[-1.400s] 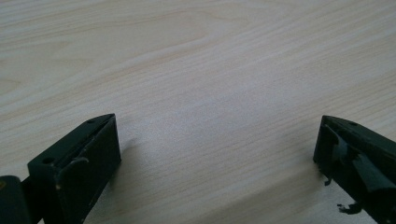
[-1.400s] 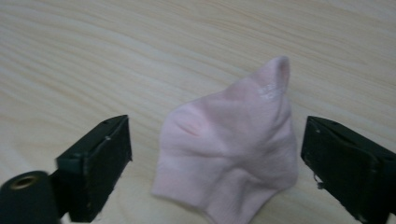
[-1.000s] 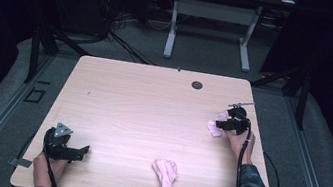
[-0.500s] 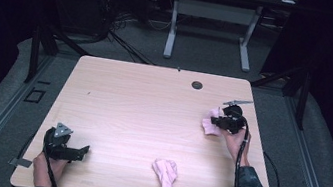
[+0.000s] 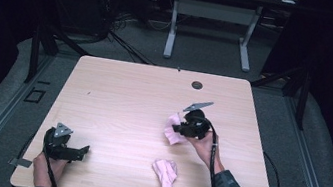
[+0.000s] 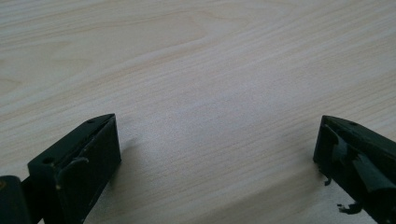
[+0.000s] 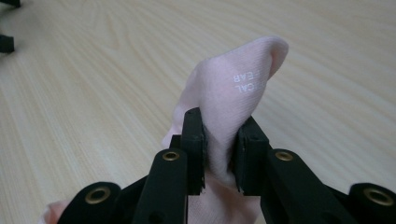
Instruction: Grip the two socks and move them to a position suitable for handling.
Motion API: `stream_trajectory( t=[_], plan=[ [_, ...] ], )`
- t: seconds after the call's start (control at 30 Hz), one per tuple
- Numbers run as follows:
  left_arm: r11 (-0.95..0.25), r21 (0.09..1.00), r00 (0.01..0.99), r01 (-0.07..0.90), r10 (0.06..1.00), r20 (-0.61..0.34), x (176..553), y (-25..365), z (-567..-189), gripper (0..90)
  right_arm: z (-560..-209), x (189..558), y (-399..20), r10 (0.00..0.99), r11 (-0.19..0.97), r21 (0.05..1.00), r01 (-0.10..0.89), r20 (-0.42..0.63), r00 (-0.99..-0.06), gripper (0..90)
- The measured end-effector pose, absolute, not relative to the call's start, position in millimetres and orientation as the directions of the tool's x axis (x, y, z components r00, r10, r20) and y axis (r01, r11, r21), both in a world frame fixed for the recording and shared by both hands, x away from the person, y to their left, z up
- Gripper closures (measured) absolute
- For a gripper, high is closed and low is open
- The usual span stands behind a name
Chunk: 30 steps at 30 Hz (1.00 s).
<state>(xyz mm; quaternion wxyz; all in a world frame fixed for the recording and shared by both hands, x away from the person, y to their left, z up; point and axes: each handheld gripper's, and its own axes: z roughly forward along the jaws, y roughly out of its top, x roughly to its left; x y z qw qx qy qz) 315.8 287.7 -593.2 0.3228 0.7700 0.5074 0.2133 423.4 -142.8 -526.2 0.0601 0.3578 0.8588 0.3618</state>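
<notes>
Table top (image 5: 127, 102) looks like pale wood-grain laminate, smooth, low sheen, fine streaky grain clear in both gripper views. Held sock (image 7: 233, 88) is soft pink knit cloth, fine ribbed weave, matt, small white printed letters on it; second sock (image 5: 165, 172) near the front edge is the same pink cloth, crumpled. Right gripper (image 7: 219, 154) has matt black plastic jaws, slightly scuffed, with brass-coloured metal rivets at the pivots. Left gripper (image 6: 215, 158) jaws are matt black plastic too, chipped and rough at the edges. Grey plate (image 5: 63, 130) on the left gripper looks like dull metal. Floor (image 5: 201, 53) beyond the table is dark grey, rough, carpet-like.
</notes>
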Motion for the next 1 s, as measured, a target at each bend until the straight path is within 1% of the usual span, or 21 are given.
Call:
stream_trajectory(
  t=[0.1,0.17,0.23,0.3,0.33,0.37,0.4,0.43,0.47,0.5,0.57,0.6,0.63,0.73,1.0],
  plan=[
    [-0.277,0.714,0.394,0.644,0.919,0.001,316,288,-593,0.4,-536,423,-129,0.643,0.511,0.648,0.565,0.149,-0.752,75.3],
    [-0.277,0.714,0.394,0.643,0.919,0.001,316,288,-593,0.4,-543,424,-120,0.63,0.524,0.631,0.572,0.164,-0.759,72.5],
    [-0.276,0.714,0.394,0.644,0.919,0.001,316,288,-593,0.3,-550,426,-115,0.636,0.54,0.616,0.574,0.148,-0.758,63.3],
    [-0.277,0.713,0.394,0.644,0.919,0.001,316,288,-593,0.4,-552,427,-116,0.64,0.527,0.622,0.58,0.159,-0.752,54.3],
    [-0.277,0.713,0.394,0.644,0.919,0.001,316,288,-593,0.4,-552,427,-116,0.64,0.527,0.622,0.58,0.159,-0.752,54.3],
    [-0.277,0.713,0.395,0.643,0.919,0.001,316,288,-593,0.4,-552,427,-117,0.646,0.52,0.622,0.586,0.162,-0.746,48.9],
    [-0.277,0.714,0.395,0.643,0.919,0.001,316,288,-593,0.4,-546,422,-125,0.652,0.508,0.641,0.575,0.15,-0.743,39.2],
    [-0.277,0.714,0.395,0.643,0.919,0.001,316,288,-593,0.3,-544,420,-126,0.66,0.496,0.647,0.579,0.153,-0.736,37.3],
    [-0.277,0.714,0.395,0.643,0.919,0.001,316,288,-593,0.4,-544,420,-126,0.66,0.496,0.647,0.579,0.153,-0.736,37.3],
    [-0.277,0.713,0.395,0.643,0.919,0.001,316,288,-593,0.4,-537,412,-136,0.654,0.495,0.661,0.564,0.143,-0.742,33.0],
    [-0.278,0.713,0.395,0.643,0.919,0.002,316,288,-593,0.4,-532,404,-143,0.657,0.487,0.668,0.563,0.145,-0.739,29.2],
    [-0.278,0.713,0.395,0.643,0.919,0.002,316,288,-593,0.4,-532,404,-143,0.657,0.487,0.668,0.563,0.145,-0.739,29.2],
    [-0.278,0.713,0.395,0.643,0.919,0.002,316,288,-593,0.4,-531,401,-146,0.657,0.492,0.668,0.558,0.136,-0.742,27.4],
    [-0.278,0.713,0.395,0.643,0.919,0.002,316,288,-593,0.4,-526,386,-161,0.668,0.47,0.679,0.564,0.145,-0.73,18.7],
    [-0.277,0.713,0.394,0.644,0.919,0.001,316,288,-593,0.4,-523,356,-182,0.672,0.441,0.698,0.564,0.159,-0.723,15.7]
  ],
)
